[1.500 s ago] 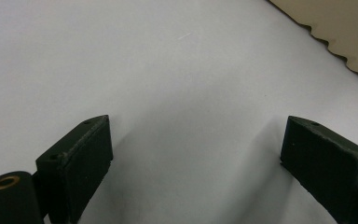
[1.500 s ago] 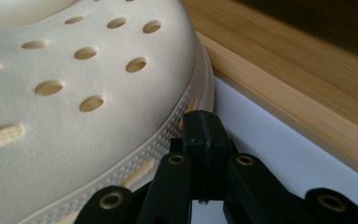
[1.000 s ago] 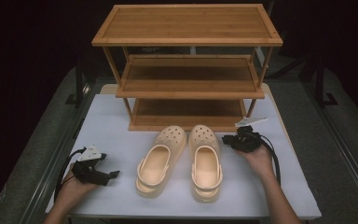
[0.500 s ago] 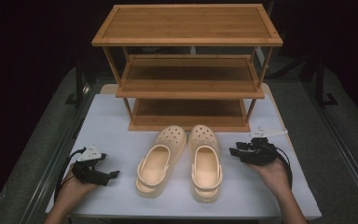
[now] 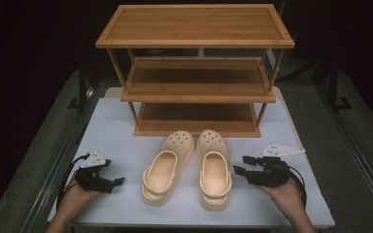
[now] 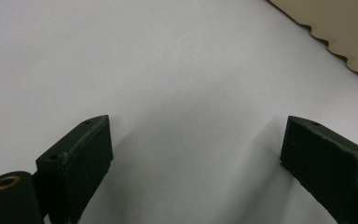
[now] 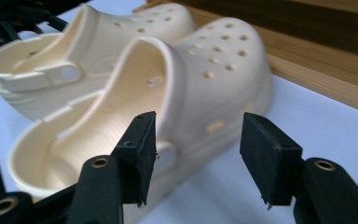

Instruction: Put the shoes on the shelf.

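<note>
Two cream clogs lie side by side on the white table, toes toward the rack: the left clog (image 5: 167, 170) and the right clog (image 5: 213, 167). My right gripper (image 5: 240, 164) rests just right of the right clog, open, jaws pointing at its side. In the right gripper view the right gripper (image 7: 198, 154) is empty, with the right clog (image 7: 205, 70) close ahead and the left clog (image 7: 98, 37) behind it. My left gripper (image 5: 118, 182) sits near the table's front left, open and empty. In its own view the left gripper (image 6: 196, 154) faces bare table and a clog's sole edge (image 6: 345, 37).
A three-tier wooden shoe rack (image 5: 196, 90) stands at the back of the table, its shelves bare, its bottom shelf (image 7: 317, 60) just beyond the clogs' toes. The white table (image 5: 116, 131) ends close to both hands at the front. Dark floor surrounds it.
My right gripper has drawn back from beside the rack toward the front edge, now level with the right clog's middle. The left gripper and both clogs have stayed put.
</note>
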Demonstrator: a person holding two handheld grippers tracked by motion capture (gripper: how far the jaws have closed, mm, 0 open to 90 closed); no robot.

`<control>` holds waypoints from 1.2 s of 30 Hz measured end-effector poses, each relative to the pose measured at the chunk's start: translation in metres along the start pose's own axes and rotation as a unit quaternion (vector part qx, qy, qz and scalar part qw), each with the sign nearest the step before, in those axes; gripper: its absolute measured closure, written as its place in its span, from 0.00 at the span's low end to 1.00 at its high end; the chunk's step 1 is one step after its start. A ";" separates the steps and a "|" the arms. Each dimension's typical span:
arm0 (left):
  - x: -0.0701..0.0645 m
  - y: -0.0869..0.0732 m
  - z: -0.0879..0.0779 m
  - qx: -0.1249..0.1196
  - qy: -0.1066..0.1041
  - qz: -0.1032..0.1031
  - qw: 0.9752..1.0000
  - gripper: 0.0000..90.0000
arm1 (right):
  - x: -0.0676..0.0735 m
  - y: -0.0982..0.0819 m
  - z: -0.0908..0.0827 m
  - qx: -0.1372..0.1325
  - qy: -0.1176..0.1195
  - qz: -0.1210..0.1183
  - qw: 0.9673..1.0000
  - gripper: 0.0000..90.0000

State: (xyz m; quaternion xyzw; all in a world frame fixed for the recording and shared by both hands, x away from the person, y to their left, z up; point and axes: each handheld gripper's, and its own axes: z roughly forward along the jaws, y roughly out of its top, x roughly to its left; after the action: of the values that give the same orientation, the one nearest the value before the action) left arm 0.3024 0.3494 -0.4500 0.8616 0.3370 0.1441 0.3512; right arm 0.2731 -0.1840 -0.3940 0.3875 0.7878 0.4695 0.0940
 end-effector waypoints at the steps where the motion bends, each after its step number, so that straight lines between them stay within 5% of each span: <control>1: 0.000 0.000 0.000 0.000 0.000 -0.001 1.000 0.09 | 0.000 0.000 0.000 0.000 0.000 0.000 1.000 0.50; 9: -0.005 0.010 -0.005 -0.019 -0.015 -0.005 1.000 0.10 | 0.004 0.010 0.024 0.015 0.012 -0.012 1.000 0.50; 22: -0.035 0.080 -0.012 -0.069 -0.080 0.033 0.994 0.10 | 0.004 0.020 0.037 0.025 0.012 -0.021 0.999 0.50; 28: -0.050 0.119 0.005 -0.074 -0.104 0.057 0.990 0.10 | 0.007 0.028 0.042 0.019 0.014 -0.030 0.999 0.49; 36: -0.054 0.128 0.031 -0.060 -0.108 0.059 0.991 0.29 | 0.007 0.024 0.048 0.023 0.009 -0.030 0.999 0.49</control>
State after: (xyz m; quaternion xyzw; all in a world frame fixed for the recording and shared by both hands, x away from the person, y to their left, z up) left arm 0.3394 0.2299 -0.3830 0.8678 0.2361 0.0912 0.4276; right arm 0.3054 -0.1411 -0.3985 0.3616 0.8105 0.4517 0.0915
